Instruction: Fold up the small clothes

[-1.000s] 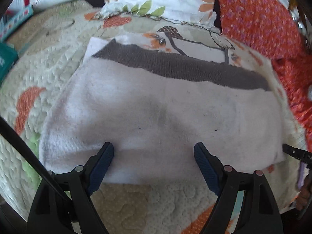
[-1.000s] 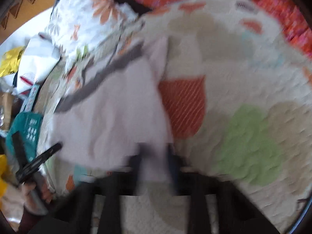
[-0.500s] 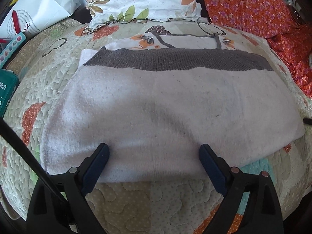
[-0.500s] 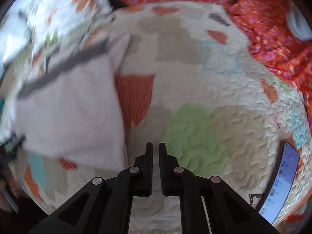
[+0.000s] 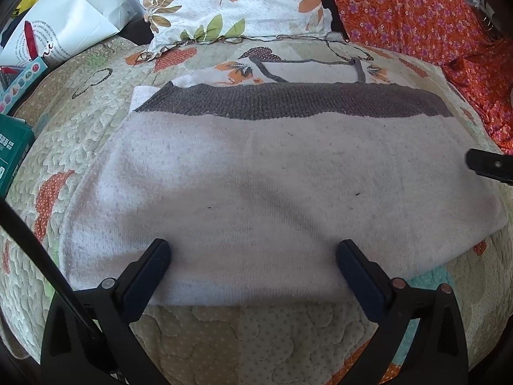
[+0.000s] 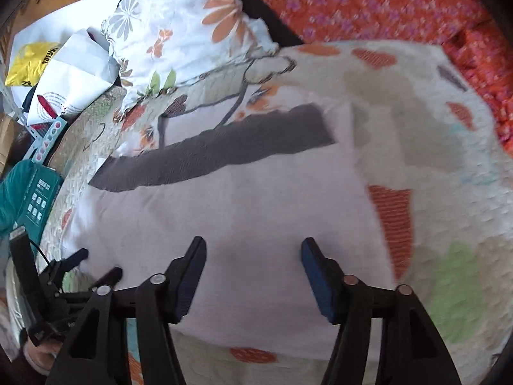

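A small white knit garment with a dark grey band along its far edge lies folded flat on the quilted bed; it also shows in the right wrist view. My left gripper is open and empty, its fingertips over the garment's near edge. My right gripper is open and empty, also over the near part of the garment. A tip of the right gripper shows at the right edge of the left wrist view. The left gripper shows at the lower left of the right wrist view.
The patterned quilt covers the bed. A floral pillow and an orange flowered cushion lie at the back. A white paper bag and a teal box sit at the left.
My right gripper was shut half a second ago to the right of the garment; it is now open and has swung left over the garment. The left gripper stays open at the near edge.
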`<state>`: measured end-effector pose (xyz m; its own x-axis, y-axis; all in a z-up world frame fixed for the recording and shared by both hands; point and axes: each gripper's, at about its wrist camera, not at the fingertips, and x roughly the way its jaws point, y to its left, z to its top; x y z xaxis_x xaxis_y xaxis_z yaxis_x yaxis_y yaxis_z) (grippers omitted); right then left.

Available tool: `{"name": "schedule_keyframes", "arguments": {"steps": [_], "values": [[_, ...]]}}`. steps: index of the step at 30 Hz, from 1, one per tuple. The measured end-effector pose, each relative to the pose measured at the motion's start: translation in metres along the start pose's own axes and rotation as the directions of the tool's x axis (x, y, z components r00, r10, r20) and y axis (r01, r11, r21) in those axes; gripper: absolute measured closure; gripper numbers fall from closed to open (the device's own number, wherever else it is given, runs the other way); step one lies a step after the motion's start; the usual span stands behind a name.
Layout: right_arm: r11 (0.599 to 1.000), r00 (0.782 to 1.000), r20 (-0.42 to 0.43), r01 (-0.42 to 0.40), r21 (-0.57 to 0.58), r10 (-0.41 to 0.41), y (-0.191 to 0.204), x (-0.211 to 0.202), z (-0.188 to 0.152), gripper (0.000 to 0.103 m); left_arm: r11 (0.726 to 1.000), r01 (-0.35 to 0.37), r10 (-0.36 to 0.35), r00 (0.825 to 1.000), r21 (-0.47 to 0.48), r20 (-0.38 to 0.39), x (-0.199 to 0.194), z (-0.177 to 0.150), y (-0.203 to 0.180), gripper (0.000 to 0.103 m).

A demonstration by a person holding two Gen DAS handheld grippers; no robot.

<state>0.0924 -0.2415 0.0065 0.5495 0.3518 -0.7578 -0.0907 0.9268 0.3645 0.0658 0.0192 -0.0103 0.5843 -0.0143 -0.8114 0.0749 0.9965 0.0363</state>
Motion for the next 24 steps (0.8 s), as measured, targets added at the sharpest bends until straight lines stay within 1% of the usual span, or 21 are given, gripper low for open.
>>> {"name": "schedule_keyframes", "arguments": {"steps": [3, 7, 15, 20, 22, 24], "values": [[1.0, 1.0, -0.007, 0.01, 0.0, -0.01, 0.005, 0.007, 0.003, 0.041, 1.0, -0.004, 0.004, 1.0, -0.013, 0.005, 0.0, 0.0, -0.001, 0.0], [0.999, 0.998, -0.052, 0.026, 0.039, -0.024, -0.003, 0.021, -0.001, 0.041, 1.0, -0.008, 0.008, 1.0, -0.005, 0.009, 0.0, 0.0, -0.001, 0.0], [0.999, 0.998, -0.05, 0.033, 0.019, -0.032, -0.004, 0.021, 0.002, 0.04, 1.0, -0.024, 0.024, 0.999, 0.009, 0.024, -0.001, -0.002, -0.004, 0.0], [0.999, 0.998, -0.054, 0.037, 0.026, -0.036, -0.006, 0.02, 0.003, 0.04, 1.0, -0.016, 0.016, 0.999, 0.005, 0.031, -0.002, -0.003, -0.002, 0.0], [0.998, 0.997, -0.051, 0.052, 0.033, -0.05, -0.009, 0.018, 0.004, 0.04, 1.0, -0.01, 0.01, 1.0, -0.001, 0.028, -0.003, -0.003, -0.002, 0.0], [0.996, 0.996, -0.047, 0.08, 0.042, -0.078, -0.013, 0.017, 0.005, 0.04, 1.0, 0.005, -0.005, 1.0, -0.008, 0.007, -0.005, -0.001, -0.001, 0.0]]}}
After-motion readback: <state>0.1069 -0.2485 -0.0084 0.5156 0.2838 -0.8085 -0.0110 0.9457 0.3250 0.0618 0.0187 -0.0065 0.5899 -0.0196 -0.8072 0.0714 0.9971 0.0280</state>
